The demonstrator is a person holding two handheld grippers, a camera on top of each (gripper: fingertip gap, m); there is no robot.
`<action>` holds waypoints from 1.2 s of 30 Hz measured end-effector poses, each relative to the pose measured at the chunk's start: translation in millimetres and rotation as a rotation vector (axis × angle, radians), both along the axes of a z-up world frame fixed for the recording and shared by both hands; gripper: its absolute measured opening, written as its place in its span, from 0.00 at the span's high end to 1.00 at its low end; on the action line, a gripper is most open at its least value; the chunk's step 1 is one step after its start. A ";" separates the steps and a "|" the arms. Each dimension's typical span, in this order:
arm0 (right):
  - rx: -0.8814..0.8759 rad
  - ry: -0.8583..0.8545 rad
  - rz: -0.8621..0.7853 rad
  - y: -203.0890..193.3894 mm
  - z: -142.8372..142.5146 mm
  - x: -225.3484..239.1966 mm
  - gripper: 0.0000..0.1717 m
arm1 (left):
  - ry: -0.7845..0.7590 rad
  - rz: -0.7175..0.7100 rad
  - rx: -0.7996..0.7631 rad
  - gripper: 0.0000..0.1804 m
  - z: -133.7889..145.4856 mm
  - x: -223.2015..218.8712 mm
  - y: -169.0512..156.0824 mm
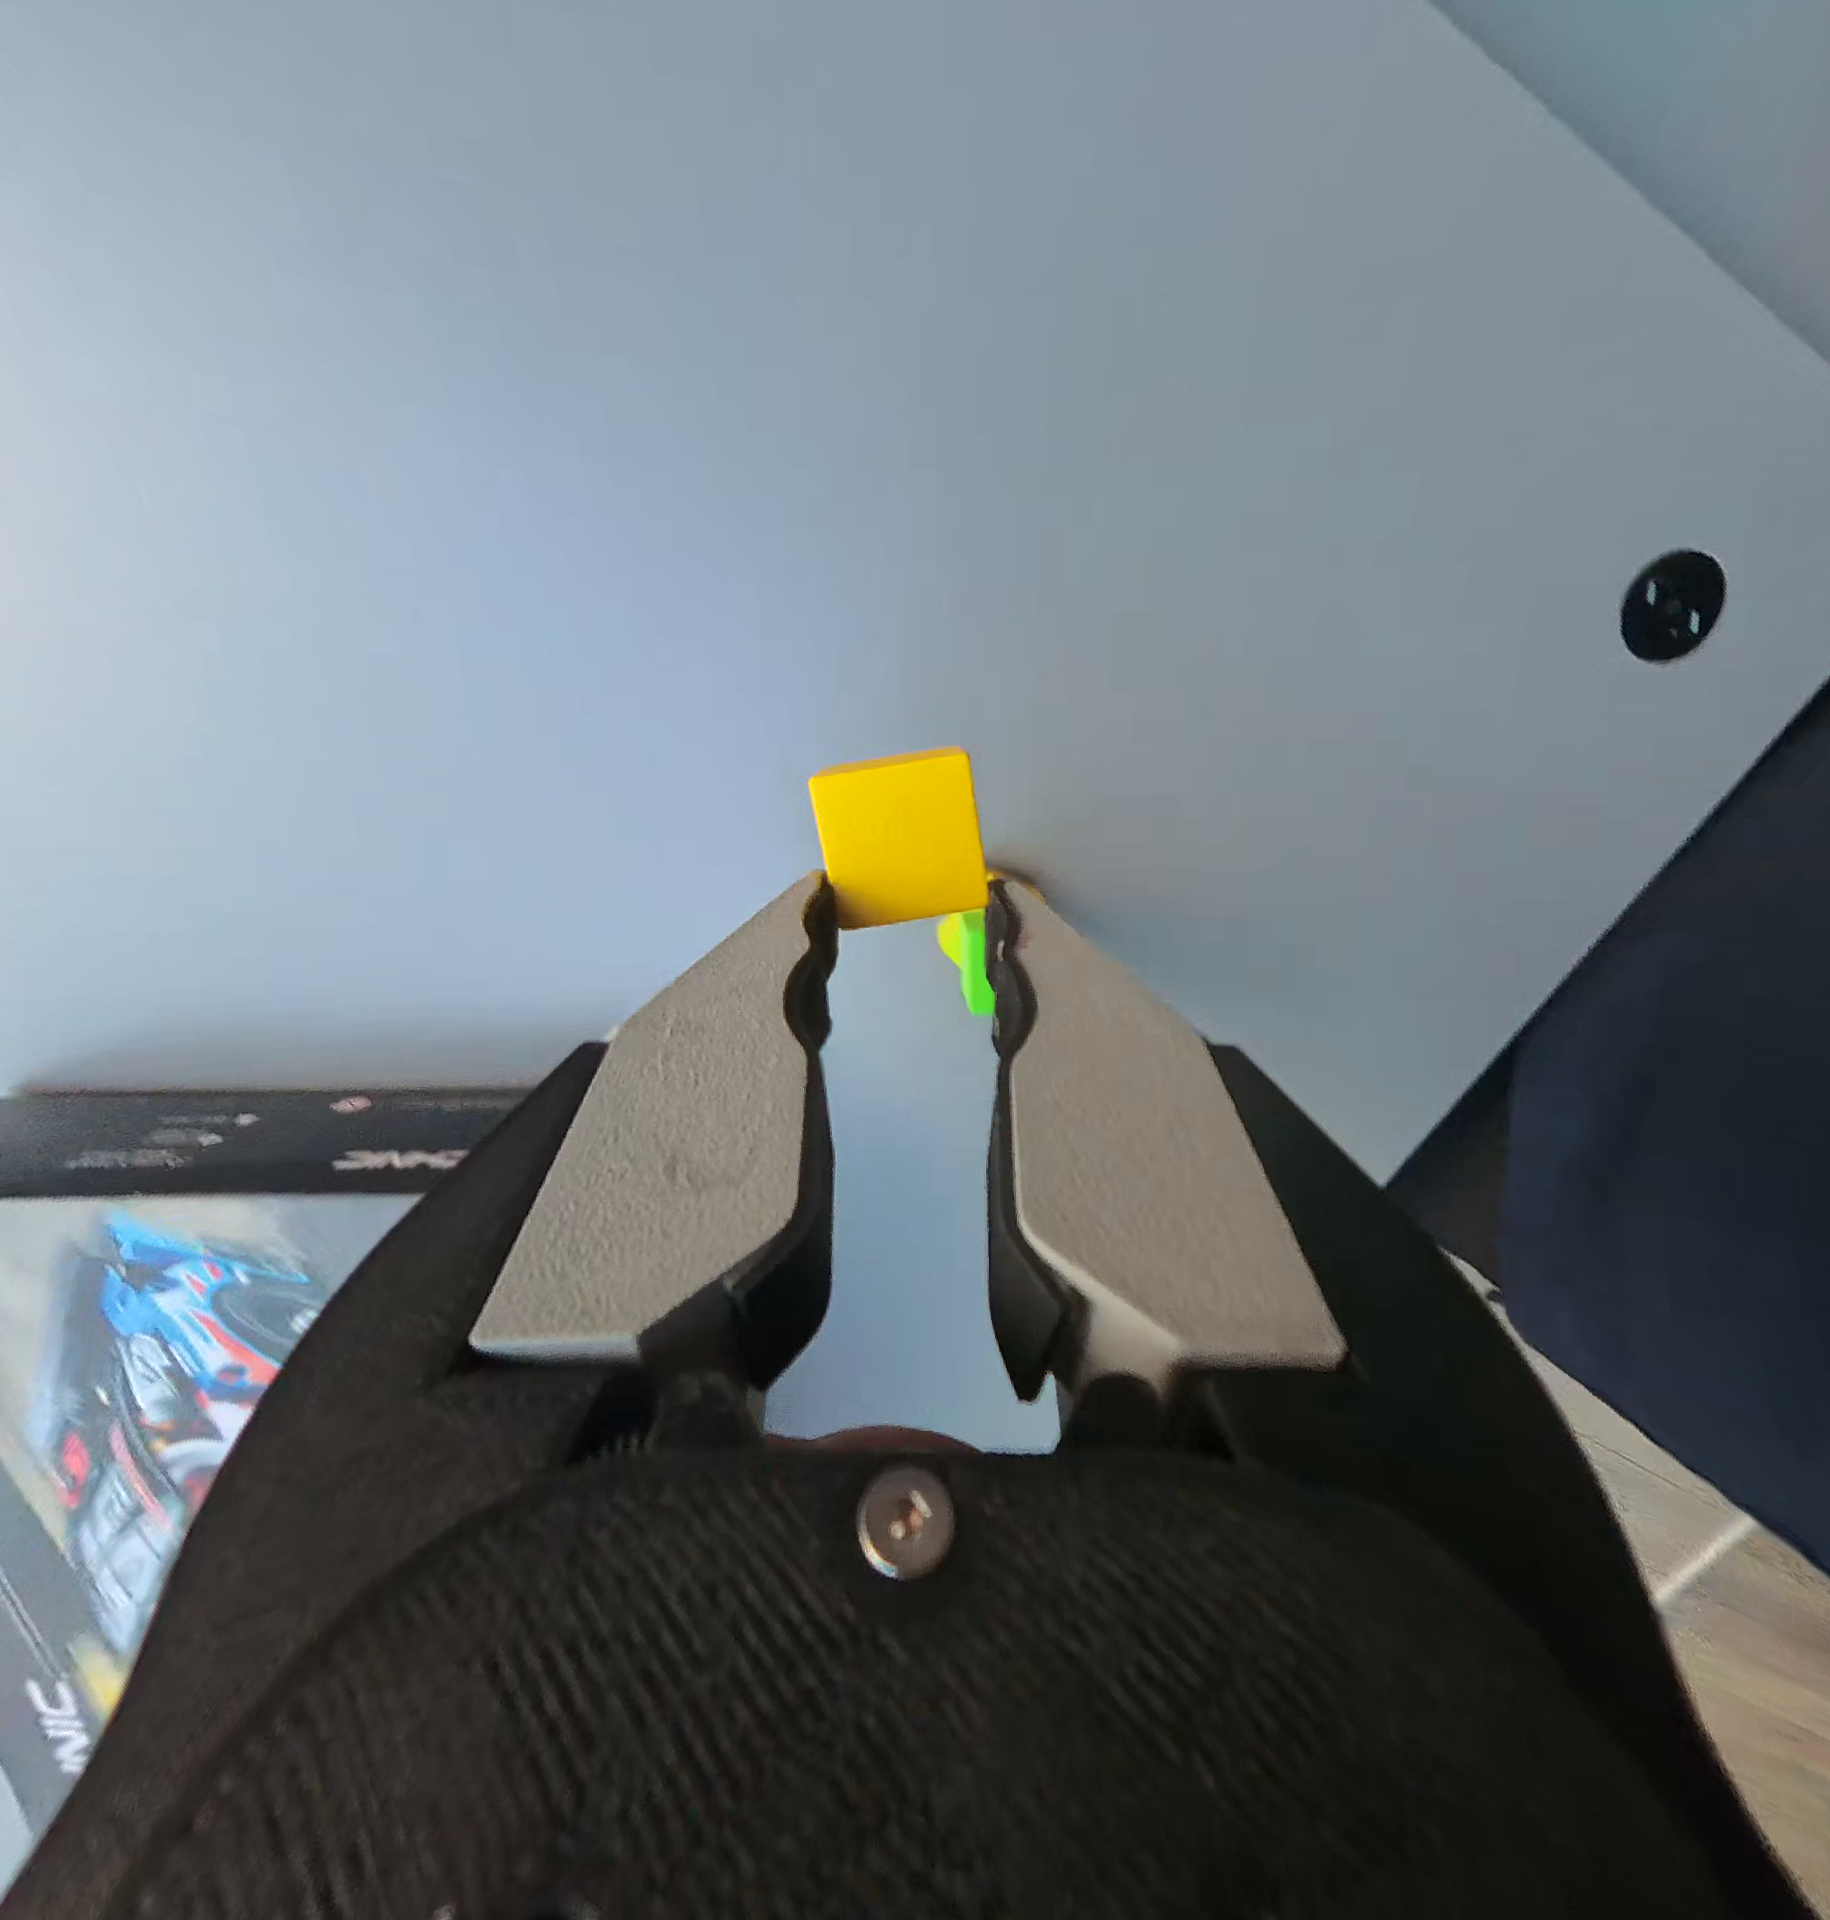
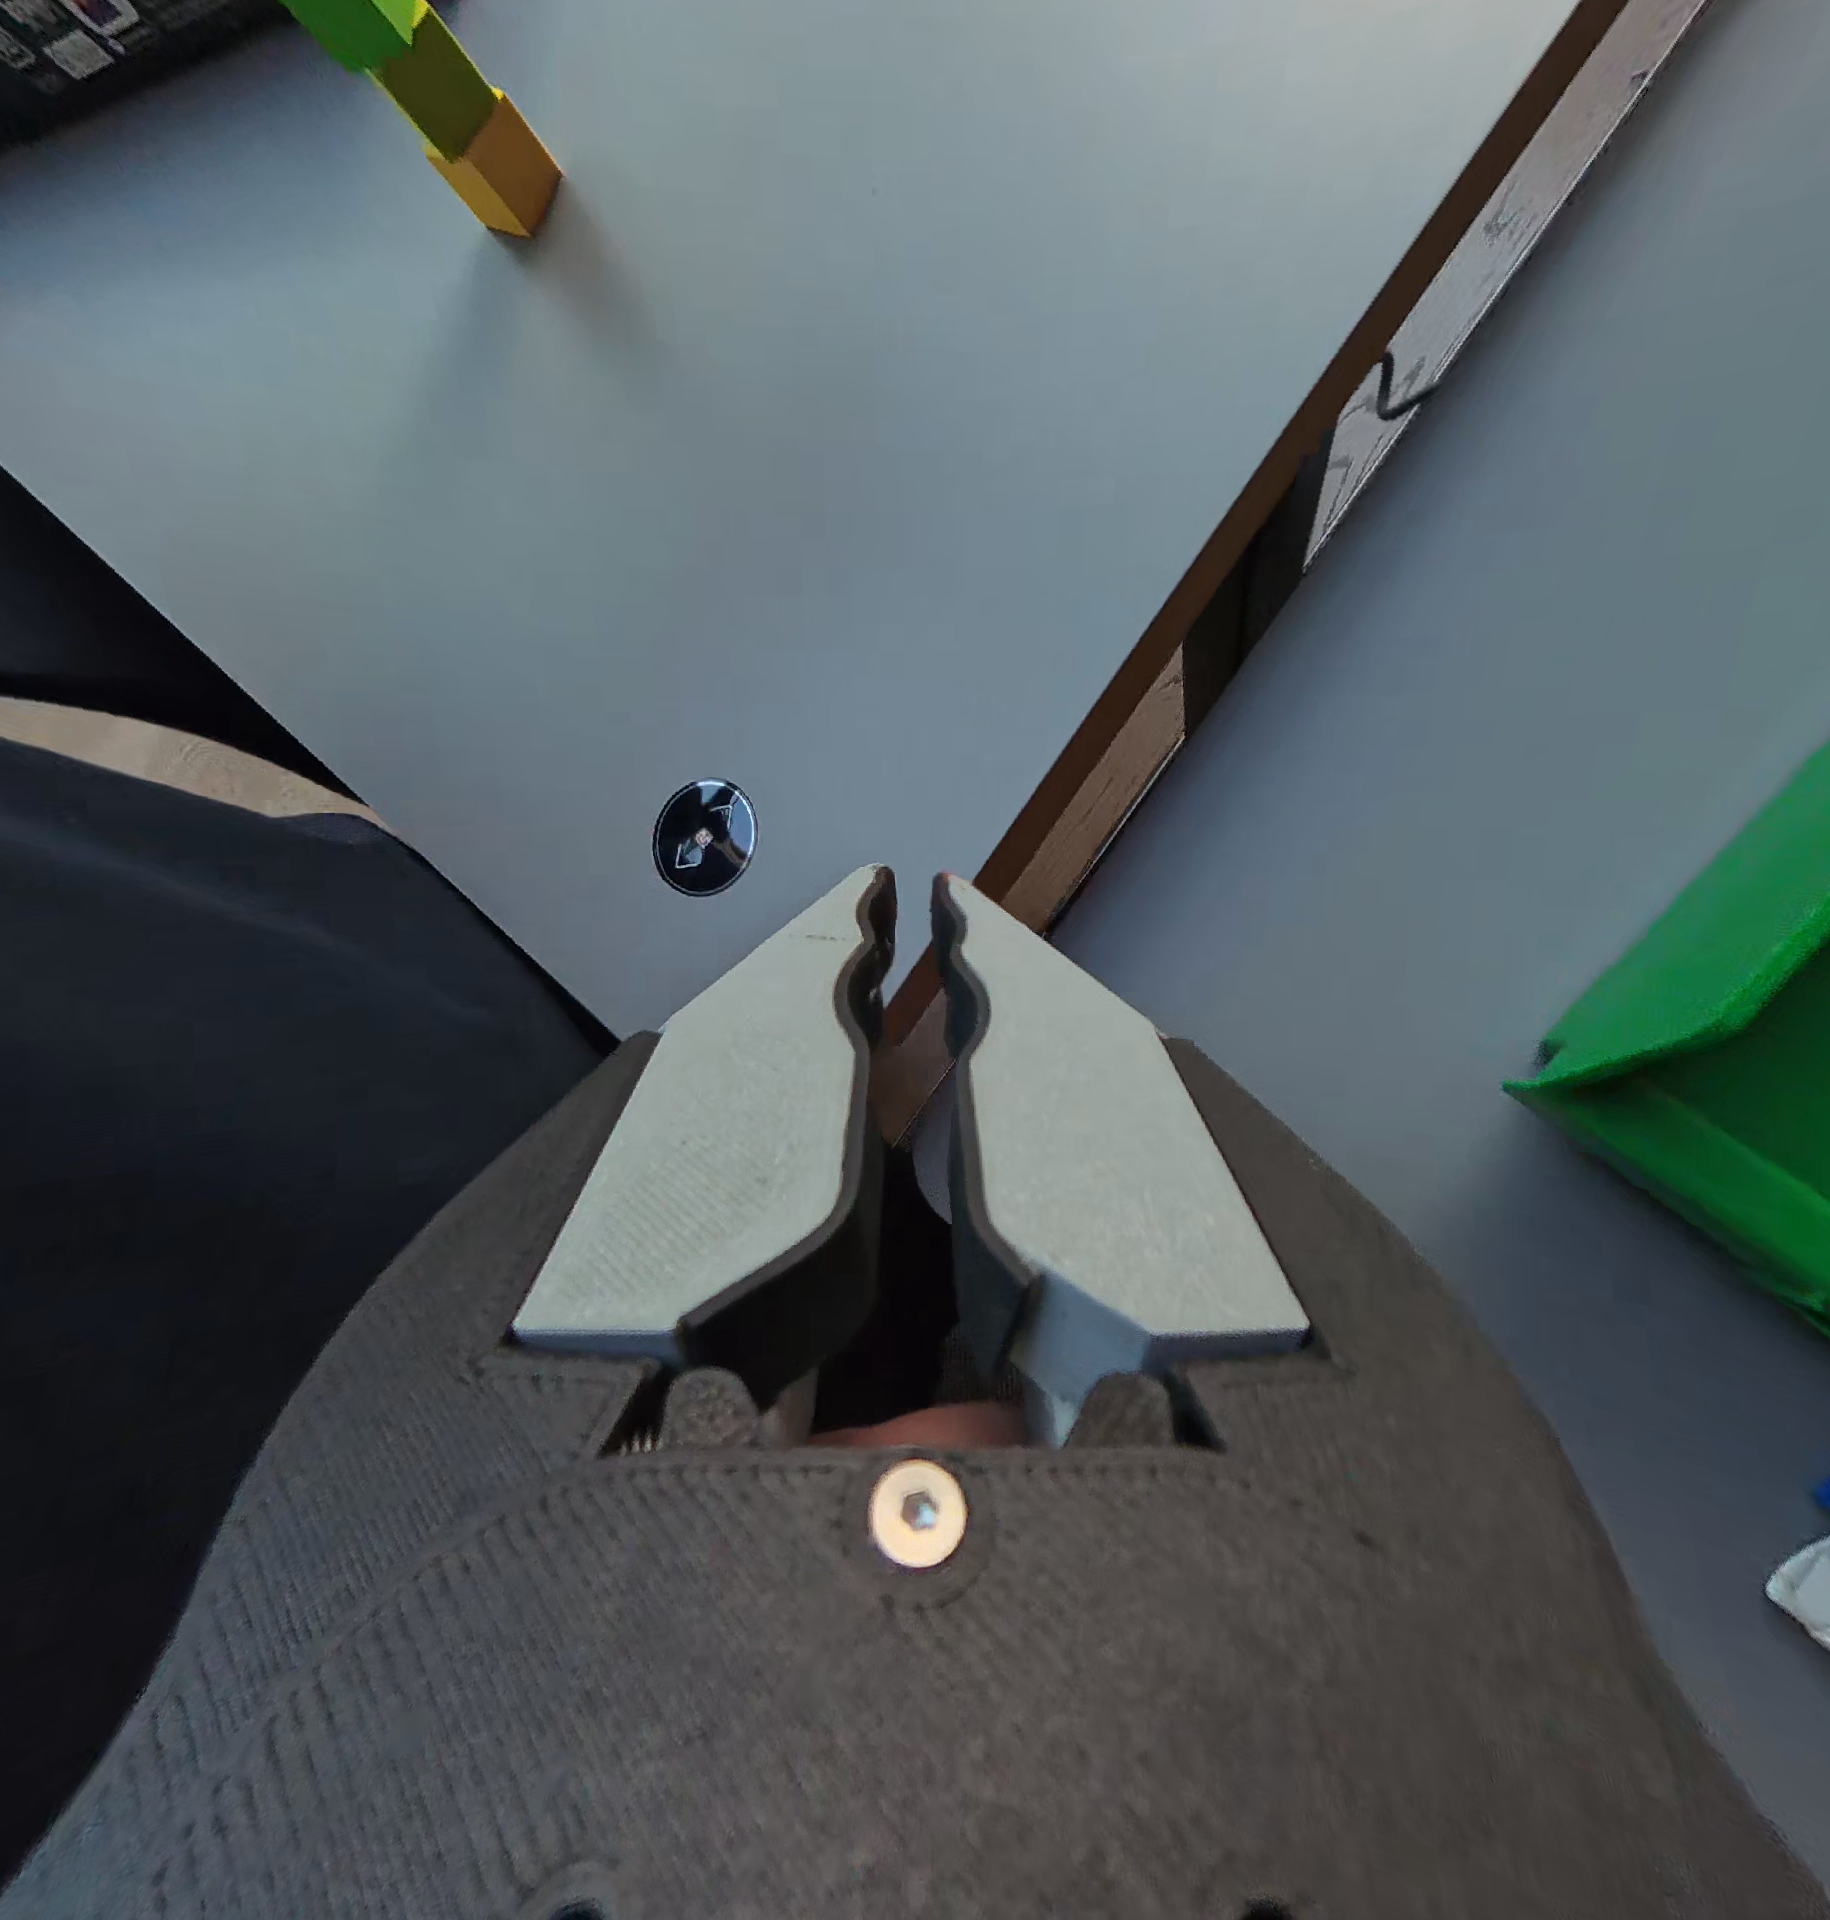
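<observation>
The left gripper [image 1: 911, 909] is clamped on a yellow cube [image 1: 898, 836], both fingertips pressed against its lower side faces, so the cube sticks out past the tips with its top clear. Just under it, against the right finger [image 1: 1004, 966], shows a sliver of green block [image 1: 971, 966]; whether the cube rests on it or hangs just above cannot be told. Gripping low on the cube looks meant to leave its faces free for lining up with what lies beneath. Beside this gripper, to its left, a printed box [image 1: 163, 1299] lies flat on the grey bench [image 1: 578, 416].

The right gripper [image 2: 913, 888] is nearly closed, with a thin slit between its fingertips and nothing in it. It hovers over the bench edge near a round black disc [image 2: 704, 837], well apart from the blocks, probably parked out of the way. To its right sits a green bin [image 2: 1721, 1039]. Farther off stands a stack [image 2: 443, 104] with an orange-yellow block [image 2: 506, 171] at its foot and green ones above, its top cut off by the frame.
</observation>
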State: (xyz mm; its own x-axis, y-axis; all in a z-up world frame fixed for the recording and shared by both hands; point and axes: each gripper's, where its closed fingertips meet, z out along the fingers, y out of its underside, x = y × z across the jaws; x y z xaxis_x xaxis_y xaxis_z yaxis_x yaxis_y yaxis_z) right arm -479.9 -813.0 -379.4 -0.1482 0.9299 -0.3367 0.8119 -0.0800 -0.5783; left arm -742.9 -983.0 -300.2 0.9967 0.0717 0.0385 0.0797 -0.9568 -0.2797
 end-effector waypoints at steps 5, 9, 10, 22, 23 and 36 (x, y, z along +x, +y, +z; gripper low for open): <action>0.002 0.014 0.044 -11.5 5.0 -13.7 0.98 | -0.014 -0.019 -0.038 0.86 -16.5 25.0 -37.6; 0.009 0.010 0.063 -18.4 5.2 -15.9 0.98 | -0.010 0.001 -0.044 0.85 -41.4 36.7 -47.2; 0.008 0.010 0.064 -19.8 5.6 -16.0 0.98 | -0.012 0.007 -0.037 0.86 -45.6 39.1 -46.4; 0.019 0.003 0.047 -25.6 7.6 -10.3 0.97 | 0.039 -0.001 -0.020 0.80 -61.6 40.4 -39.6; 0.018 0.002 0.045 -26.1 7.4 -9.6 0.97 | 0.038 0.006 -0.018 0.81 -61.8 39.5 -39.7; 0.018 0.003 0.034 -31.4 7.5 -6.3 0.97 | 0.025 0.061 0.011 0.86 -56.3 38.3 -41.1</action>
State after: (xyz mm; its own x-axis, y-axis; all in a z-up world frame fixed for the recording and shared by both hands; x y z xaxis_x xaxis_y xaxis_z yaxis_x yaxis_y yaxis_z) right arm -486.1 -844.5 -371.9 -0.1804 0.9301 -0.3198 0.8123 -0.0424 -0.5817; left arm -704.5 -1024.1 -356.5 0.9911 0.1324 0.0146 0.1308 -0.9470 -0.2933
